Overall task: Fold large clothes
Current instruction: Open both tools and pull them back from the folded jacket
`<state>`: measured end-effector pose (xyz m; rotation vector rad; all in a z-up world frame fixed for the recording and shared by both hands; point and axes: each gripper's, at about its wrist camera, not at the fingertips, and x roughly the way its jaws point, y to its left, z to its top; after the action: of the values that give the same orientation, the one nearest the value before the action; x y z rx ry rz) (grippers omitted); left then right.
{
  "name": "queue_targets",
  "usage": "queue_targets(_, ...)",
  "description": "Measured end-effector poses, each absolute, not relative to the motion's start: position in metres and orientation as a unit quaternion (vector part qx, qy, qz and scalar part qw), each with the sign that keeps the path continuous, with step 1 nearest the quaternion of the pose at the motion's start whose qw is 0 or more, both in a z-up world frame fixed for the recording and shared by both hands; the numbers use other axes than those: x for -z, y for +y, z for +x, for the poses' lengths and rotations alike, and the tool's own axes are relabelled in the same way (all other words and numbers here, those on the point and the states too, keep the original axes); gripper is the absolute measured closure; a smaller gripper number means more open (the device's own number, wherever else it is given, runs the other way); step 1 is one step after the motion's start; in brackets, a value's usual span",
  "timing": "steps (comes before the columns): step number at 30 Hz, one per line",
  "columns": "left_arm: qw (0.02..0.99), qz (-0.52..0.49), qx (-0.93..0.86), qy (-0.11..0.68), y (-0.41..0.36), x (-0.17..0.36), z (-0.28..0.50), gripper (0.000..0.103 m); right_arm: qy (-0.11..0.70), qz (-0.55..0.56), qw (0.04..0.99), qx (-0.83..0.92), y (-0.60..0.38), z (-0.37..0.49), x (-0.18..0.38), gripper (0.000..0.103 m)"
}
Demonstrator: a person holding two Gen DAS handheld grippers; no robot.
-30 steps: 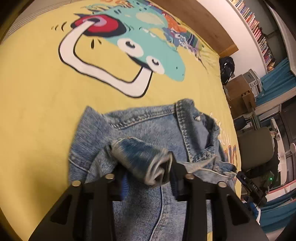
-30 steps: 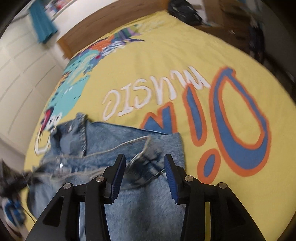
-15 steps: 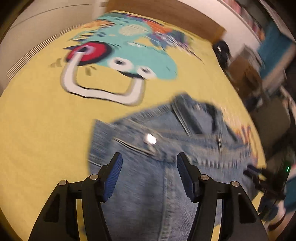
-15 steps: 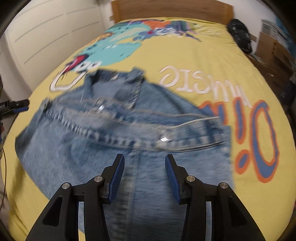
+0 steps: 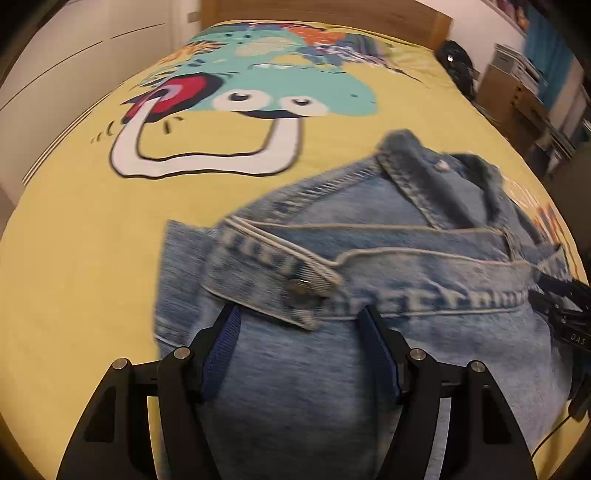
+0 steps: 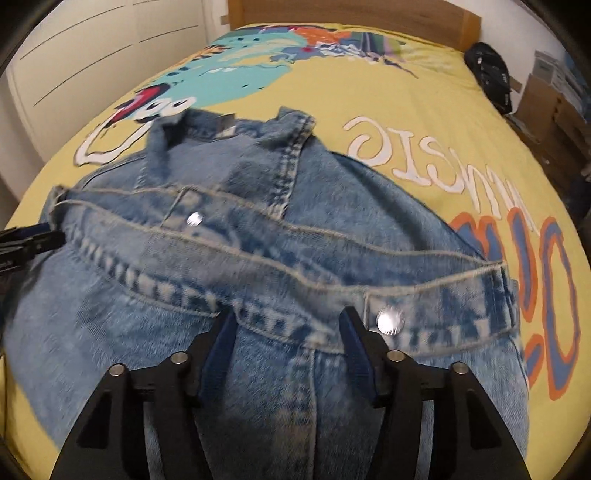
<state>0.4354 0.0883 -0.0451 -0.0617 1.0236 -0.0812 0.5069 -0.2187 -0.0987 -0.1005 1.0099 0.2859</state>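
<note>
A blue denim jacket [image 5: 369,266] lies folded on the yellow bedspread [image 5: 74,229], its waistband folded up across the body and its collar toward the headboard. It also fills the right wrist view [image 6: 258,251]. My left gripper [image 5: 301,325] is open and empty just above the jacket's near left part, below the waistband's button tab. My right gripper [image 6: 288,328] is open and empty above the near right part, beside a metal button [image 6: 389,321]. Each gripper shows at the edge of the other's view.
The bedspread carries a cartoon print [image 5: 258,92] and white lettering [image 6: 406,155]. A wooden headboard [image 6: 351,14] stands at the far end. White wardrobe doors [image 6: 92,55] are on the left. A black bag [image 6: 487,74] and cardboard boxes [image 6: 546,110] stand to the right.
My left gripper let go of the rolled denim it held and opened. Both grippers pulled back and now hover over the flattened, folded jacket.
</note>
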Motion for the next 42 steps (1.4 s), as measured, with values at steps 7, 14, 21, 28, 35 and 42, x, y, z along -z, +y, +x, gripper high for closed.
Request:
queue_targets(7, 0.869, -0.018, 0.019, 0.495, 0.089, 0.034, 0.434, 0.041, 0.479, -0.038, 0.871, -0.098, -0.216, 0.534, 0.098, 0.040)
queue_targets(14, 0.879, -0.017, 0.041, 0.475, 0.072, -0.001, 0.413, 0.040, 0.459, -0.021, 0.883, -0.091, -0.222, 0.524, 0.068, 0.040)
queue_targets(21, 0.876, -0.003, 0.111, 0.470, 0.009, 0.000, 0.415, 0.040, 0.447, -0.065, 0.875, -0.172, -0.193, 0.483, 0.059, 0.040)
queue_targets(28, 0.860, 0.044, 0.114, 0.495, -0.017, 0.048, 0.426, 0.028, 0.468, -0.059, 0.869, -0.151, -0.188, 0.499, 0.092, 0.036)
queue_targets(35, 0.861, 0.034, 0.108, 0.495, -0.009, 0.038, 0.420, 0.028, 0.470, -0.023, 0.872, -0.135, -0.198, 0.511, 0.088, 0.027)
queue_targets(42, 0.865, 0.037, 0.076, 0.494, 0.018, 0.032, 0.391, 0.028, 0.452, -0.048, 0.880, -0.142, -0.231, 0.461, 0.058, 0.027)
